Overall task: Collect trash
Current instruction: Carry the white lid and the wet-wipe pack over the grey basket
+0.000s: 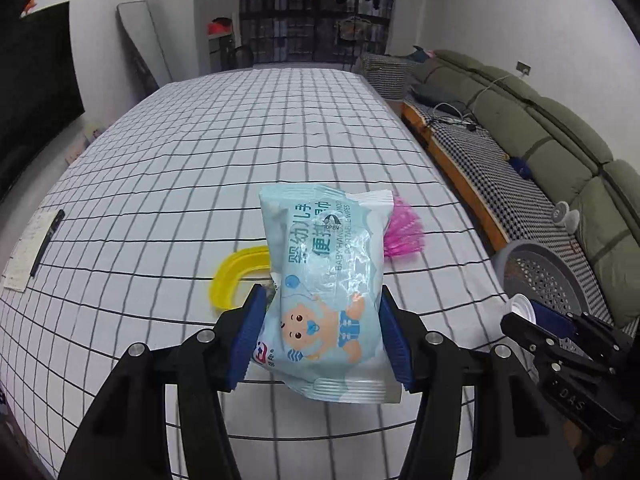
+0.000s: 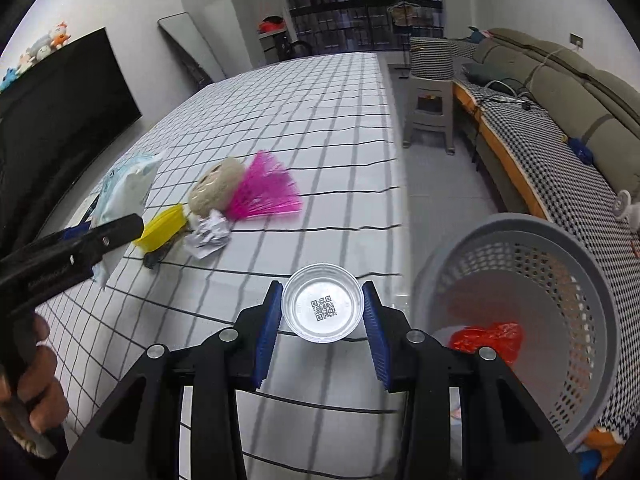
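A: Status?
B: My left gripper clamps the wipes pack above the table, soft, slippery; I'm gripping mid-body. Right gripper pinches the light plastic cup beside the basket.

Left gripper: angled downward, blue pads clamped on both sides of a wipes packet, lifted off the surface. Right gripper: angled downward, pads pressed on a small clear cup. Left hand: wrapped around its gripper's handle.
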`<state>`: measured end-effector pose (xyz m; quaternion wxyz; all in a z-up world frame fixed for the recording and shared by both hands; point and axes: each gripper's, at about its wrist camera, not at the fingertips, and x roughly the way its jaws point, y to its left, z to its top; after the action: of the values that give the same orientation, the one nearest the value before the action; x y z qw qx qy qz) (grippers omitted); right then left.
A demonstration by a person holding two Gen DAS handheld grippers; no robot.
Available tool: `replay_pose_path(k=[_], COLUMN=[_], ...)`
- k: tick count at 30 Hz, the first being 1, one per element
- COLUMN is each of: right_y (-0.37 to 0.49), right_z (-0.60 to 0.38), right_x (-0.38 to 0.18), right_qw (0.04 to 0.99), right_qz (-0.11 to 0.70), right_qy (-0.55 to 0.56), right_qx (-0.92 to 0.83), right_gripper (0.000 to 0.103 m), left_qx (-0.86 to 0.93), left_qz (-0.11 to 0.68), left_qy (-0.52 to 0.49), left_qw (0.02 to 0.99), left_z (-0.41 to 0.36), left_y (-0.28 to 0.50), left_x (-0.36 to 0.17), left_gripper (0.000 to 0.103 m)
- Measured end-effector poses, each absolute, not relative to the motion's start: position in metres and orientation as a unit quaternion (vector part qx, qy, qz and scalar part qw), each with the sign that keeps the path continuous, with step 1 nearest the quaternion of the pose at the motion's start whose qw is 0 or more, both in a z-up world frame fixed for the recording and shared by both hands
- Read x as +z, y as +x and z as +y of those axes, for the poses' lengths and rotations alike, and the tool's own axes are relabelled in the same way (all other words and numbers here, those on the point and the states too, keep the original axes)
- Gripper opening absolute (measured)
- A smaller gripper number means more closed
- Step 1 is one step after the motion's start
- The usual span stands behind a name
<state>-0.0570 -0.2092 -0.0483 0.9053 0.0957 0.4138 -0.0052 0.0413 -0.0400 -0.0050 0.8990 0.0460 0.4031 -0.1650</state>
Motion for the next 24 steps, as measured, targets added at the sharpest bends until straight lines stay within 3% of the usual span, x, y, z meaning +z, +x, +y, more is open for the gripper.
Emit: replay_pose_path(k=[24], right_y=[-0.132], right_z=[-0.372], right_x=[-0.086], right_qw=[0.882], right_qz=[0.42], right_qy=[0.161], right_qx=[-0.142], right_gripper=[0.039], left_qx=[-0.296], left_qz=[0.432], left_qy=[0.096], left_qw=[0.846], left_z=[-0.23], left_y=[-0.015], left_x=[-0.049], left_gripper=[0.055])
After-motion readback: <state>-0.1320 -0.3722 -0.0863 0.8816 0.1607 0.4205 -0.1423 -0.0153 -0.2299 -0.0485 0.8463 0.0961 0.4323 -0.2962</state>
